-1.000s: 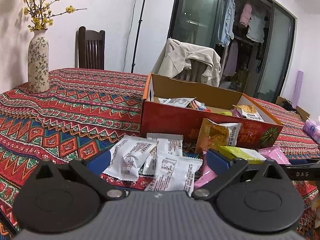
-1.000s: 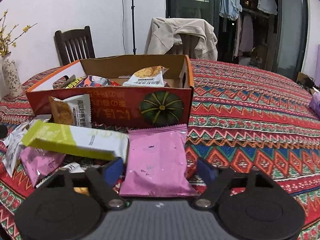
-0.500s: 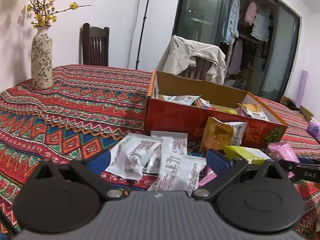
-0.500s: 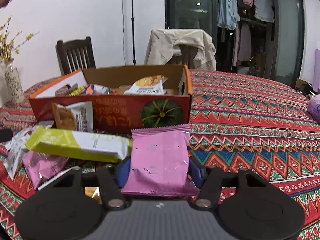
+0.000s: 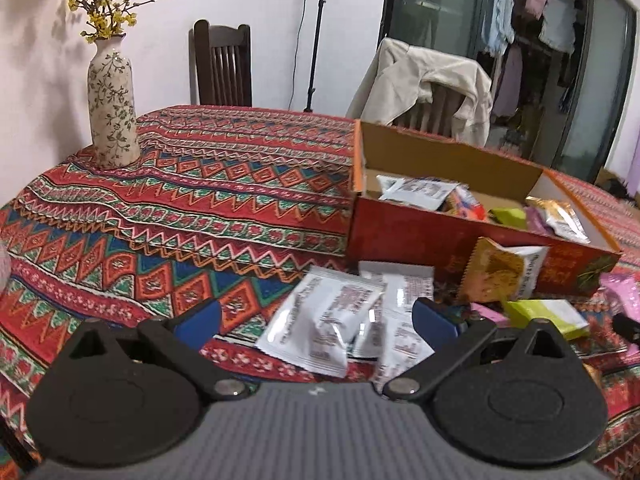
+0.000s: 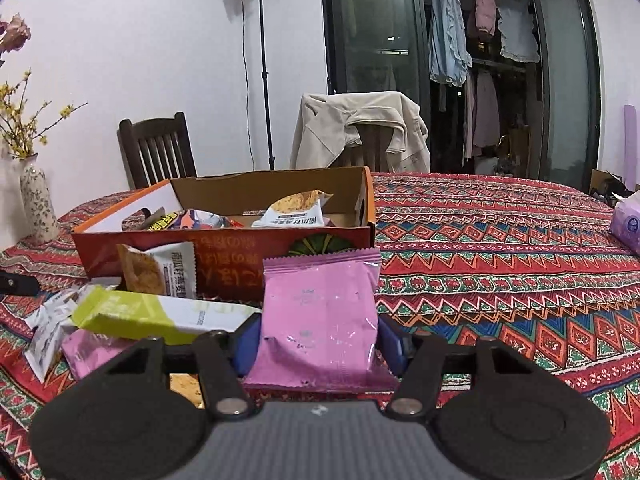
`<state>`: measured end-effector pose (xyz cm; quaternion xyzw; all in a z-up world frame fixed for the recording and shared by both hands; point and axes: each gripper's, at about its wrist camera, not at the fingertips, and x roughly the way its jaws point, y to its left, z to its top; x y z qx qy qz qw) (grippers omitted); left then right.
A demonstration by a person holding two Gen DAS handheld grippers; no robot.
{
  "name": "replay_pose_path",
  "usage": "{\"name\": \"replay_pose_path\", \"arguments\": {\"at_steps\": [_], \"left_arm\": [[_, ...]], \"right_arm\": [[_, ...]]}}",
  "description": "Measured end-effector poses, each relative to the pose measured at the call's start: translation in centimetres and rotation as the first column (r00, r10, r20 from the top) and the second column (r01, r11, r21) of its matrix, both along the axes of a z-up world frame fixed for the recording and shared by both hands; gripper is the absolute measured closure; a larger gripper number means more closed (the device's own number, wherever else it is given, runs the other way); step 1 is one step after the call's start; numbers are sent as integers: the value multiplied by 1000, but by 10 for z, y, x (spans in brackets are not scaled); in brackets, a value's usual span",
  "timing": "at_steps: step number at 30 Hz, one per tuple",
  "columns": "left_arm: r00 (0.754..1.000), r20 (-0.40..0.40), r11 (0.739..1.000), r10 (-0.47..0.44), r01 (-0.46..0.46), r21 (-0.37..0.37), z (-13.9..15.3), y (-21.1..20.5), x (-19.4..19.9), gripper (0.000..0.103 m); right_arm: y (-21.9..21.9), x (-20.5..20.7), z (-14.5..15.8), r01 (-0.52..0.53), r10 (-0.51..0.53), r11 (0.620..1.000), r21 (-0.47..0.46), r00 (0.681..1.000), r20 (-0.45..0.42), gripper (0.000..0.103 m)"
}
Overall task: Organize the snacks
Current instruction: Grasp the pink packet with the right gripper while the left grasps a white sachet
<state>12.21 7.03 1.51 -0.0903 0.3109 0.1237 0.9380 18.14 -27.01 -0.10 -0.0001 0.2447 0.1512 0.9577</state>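
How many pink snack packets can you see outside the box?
2. One pink packet is clamped in the right gripper, in front of the box. The other pink packet lies on the table, partly under the green bar. More may be hidden.

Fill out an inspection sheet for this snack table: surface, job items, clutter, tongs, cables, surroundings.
Surface: patterned tablecloth covers the table.
Job's things: open cardboard box holding several packets; white packets, green-and-white bar and orange packet lie outside.
Clutter: flower vase; tissue pack.
Tongs: right tongs shut on pink packet; left tongs open, white packets lie between them.
Cables: one runs down the light stand.
Surroundings: two chairs, one draped with a jacket; hanging clothes.
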Motion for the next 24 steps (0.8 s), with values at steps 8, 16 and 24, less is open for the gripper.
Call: {"name": "replay_pose_path", "arguments": {"at_steps": [8, 16, 24], "left_arm": [[996, -90, 999, -21, 25, 49, -13, -6, 26, 0], [995, -97, 998, -17, 11, -63, -28, 13, 37, 0], [997, -72, 999, -27, 25, -34, -26, 8, 36, 24]], "right_arm": [[-2, -2, 1, 0, 0, 1000, 12, 1000, 7, 43], [-2, -2, 0, -1, 1, 1000, 13, 1000, 8, 43], [-2, -2, 0, -2, 2, 1000, 12, 1000, 8, 43]]}}
